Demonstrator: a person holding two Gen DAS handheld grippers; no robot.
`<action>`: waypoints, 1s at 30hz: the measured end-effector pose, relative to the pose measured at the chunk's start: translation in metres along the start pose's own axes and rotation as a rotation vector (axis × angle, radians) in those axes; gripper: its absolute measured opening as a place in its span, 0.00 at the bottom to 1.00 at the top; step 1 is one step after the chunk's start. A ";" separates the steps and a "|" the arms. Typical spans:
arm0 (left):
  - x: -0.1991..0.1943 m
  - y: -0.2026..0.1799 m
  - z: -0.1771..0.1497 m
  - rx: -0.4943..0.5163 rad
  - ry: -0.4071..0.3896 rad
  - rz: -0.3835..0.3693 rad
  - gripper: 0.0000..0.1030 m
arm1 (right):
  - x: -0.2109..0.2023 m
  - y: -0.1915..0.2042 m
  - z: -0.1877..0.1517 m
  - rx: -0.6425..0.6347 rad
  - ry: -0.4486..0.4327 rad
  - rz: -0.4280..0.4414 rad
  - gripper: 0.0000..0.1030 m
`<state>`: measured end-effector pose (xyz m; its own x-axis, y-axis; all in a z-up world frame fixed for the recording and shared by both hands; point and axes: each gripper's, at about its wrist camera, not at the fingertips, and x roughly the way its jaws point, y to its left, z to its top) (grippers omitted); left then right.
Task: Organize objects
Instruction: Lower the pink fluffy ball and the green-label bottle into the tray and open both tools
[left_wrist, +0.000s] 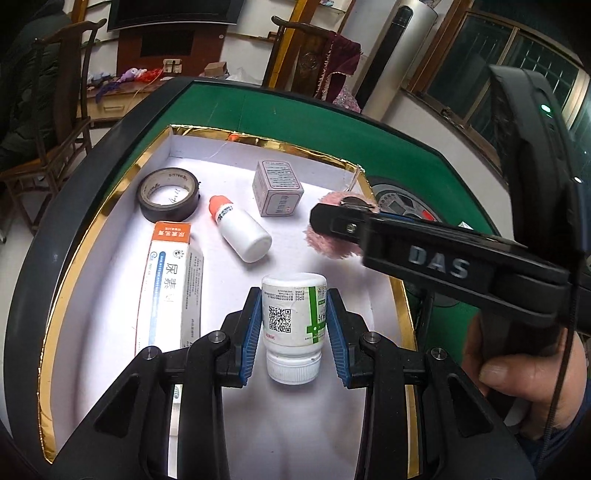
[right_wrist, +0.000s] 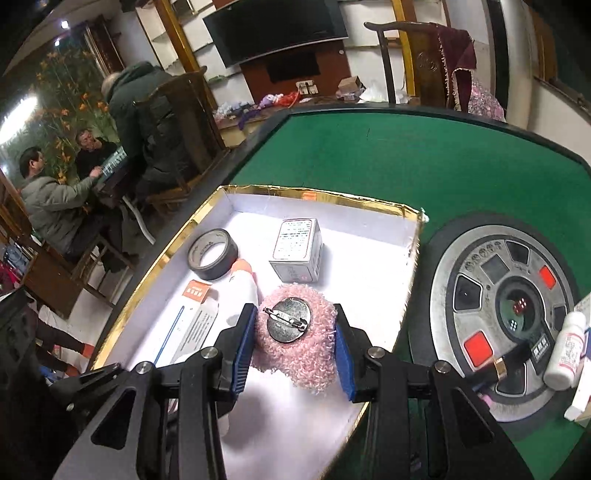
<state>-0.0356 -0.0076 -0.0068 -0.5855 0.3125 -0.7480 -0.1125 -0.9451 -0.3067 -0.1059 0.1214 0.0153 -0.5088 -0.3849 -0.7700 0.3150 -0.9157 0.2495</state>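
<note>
Left gripper clamps a white pill bottle, cap toward camera, low over the white gold-rimmed tray. Right gripper pinches a pink fuzzy brooch, metal pin-back up, above the tray's right part. In the tray: tape roll, orange-capped dropper bottle, long ointment box, small square box. Tray sits on green tabletop; round dice console just beside.

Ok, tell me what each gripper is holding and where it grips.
Left gripper: white pill bottle, jaws across its labelled body. Right gripper: pink fuzzy brooch, jaws on its opposite fuzzy edges.
</note>
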 end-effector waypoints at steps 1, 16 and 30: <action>0.000 0.001 0.000 -0.003 0.002 0.006 0.32 | 0.003 0.001 0.001 -0.002 0.007 -0.007 0.38; 0.010 0.011 0.001 -0.016 0.024 0.080 0.32 | 0.042 0.009 0.013 -0.025 0.130 -0.070 0.38; 0.012 0.013 0.002 -0.017 0.034 0.086 0.32 | 0.054 0.010 0.016 -0.023 0.150 -0.077 0.38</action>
<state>-0.0457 -0.0161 -0.0191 -0.5651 0.2336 -0.7912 -0.0494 -0.9669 -0.2503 -0.1426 0.0894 -0.0141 -0.4072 -0.2904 -0.8660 0.2991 -0.9382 0.1741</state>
